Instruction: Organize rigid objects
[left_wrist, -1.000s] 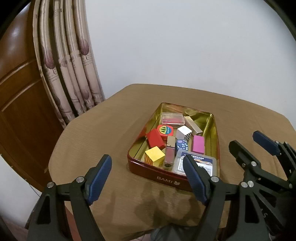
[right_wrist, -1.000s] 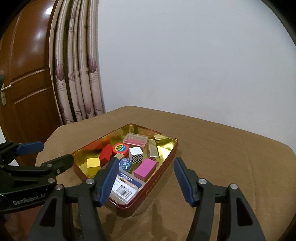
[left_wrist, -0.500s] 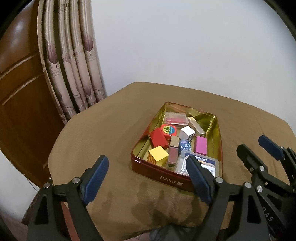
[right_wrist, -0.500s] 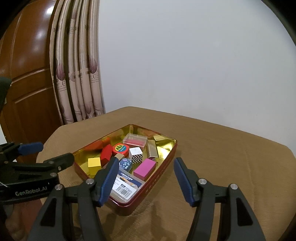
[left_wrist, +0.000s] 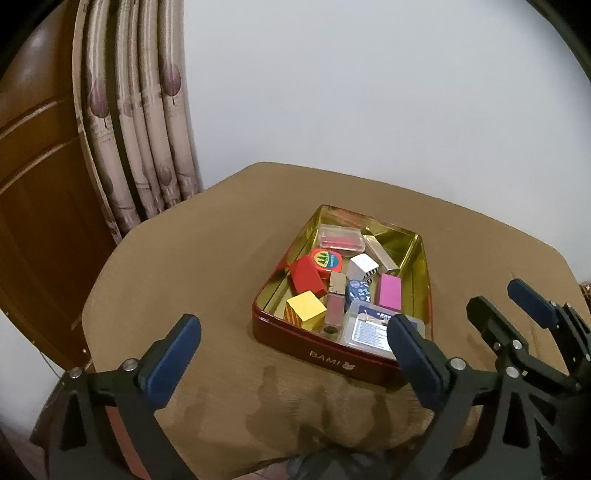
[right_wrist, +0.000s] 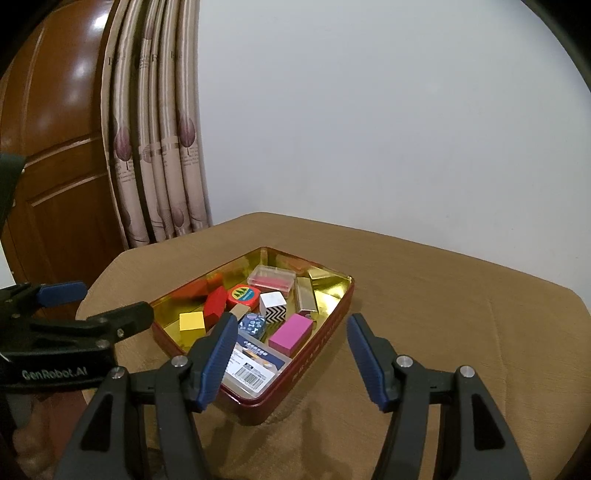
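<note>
A red tin with a gold inside (left_wrist: 334, 360) (right_wrist: 321, 341) sits on the brown table and holds several small objects: a yellow block (left_wrist: 306, 312) (right_wrist: 192, 322), a red block (left_wrist: 306, 276), a pink block (left_wrist: 390, 290) (right_wrist: 291, 331), a white zigzag cube (right_wrist: 273, 304), a clear card case (left_wrist: 367, 330) (right_wrist: 251, 363) and a clear pink-based box (left_wrist: 340, 238). My left gripper (left_wrist: 293, 356) is open and empty, above the table's near edge in front of the tin. My right gripper (right_wrist: 290, 360) is open and empty, at the tin's near right corner.
The brown cloth-covered table (left_wrist: 192, 266) (right_wrist: 443, 295) stands against a white wall. A patterned curtain (left_wrist: 140, 129) and a wooden door (right_wrist: 55, 166) are at the left. The right gripper shows at the right of the left wrist view (left_wrist: 517, 325).
Both grippers have drawn back and up a little from the tin, so it looks smaller and farther. Both stay open. The objects in the tin have not moved.
</note>
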